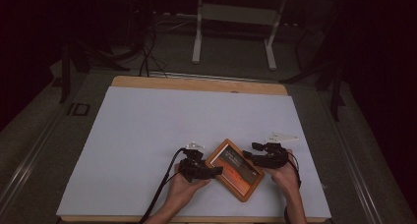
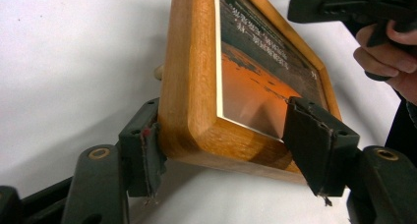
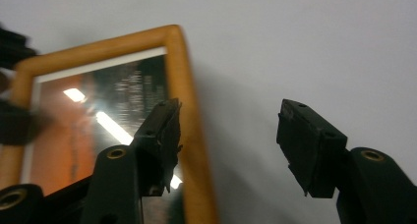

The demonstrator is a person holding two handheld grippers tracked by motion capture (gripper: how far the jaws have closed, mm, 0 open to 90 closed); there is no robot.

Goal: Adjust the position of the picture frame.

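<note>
Picture frame corner sits between the left gripper fingers in the left gripper view: one pad lies against the outer wooden edge at the left, the other rests on the glass face near the lower corner. The pads seem to press on the wood and glass, though the contact on the left pad is partly hidden, so a firm grip is likely rather than certain. In that view the frame stands tilted, its near corner off the white surface.

The right gripper has its fingers spread wide apart with nothing pinched between them. In the right gripper view one finger hangs over the glass just inside the frame's wooden side rail, and the other hangs over the bare white surface beside the frame, so the rail lies in the gap between them.

From the high view the picture frame lies turned at an angle near the front edge of the tabletop, between the two hands. Its wooden border holds a dark and orange picture with pale lettering at the top. The left hand holds its gripper at the frame's left side, the right hand holds the right gripper at the frame's upper right side. A small white plate lies on the tabletop just behind the right hand. A white sheet covers the tabletop, with wood showing along the far edge.
</note>
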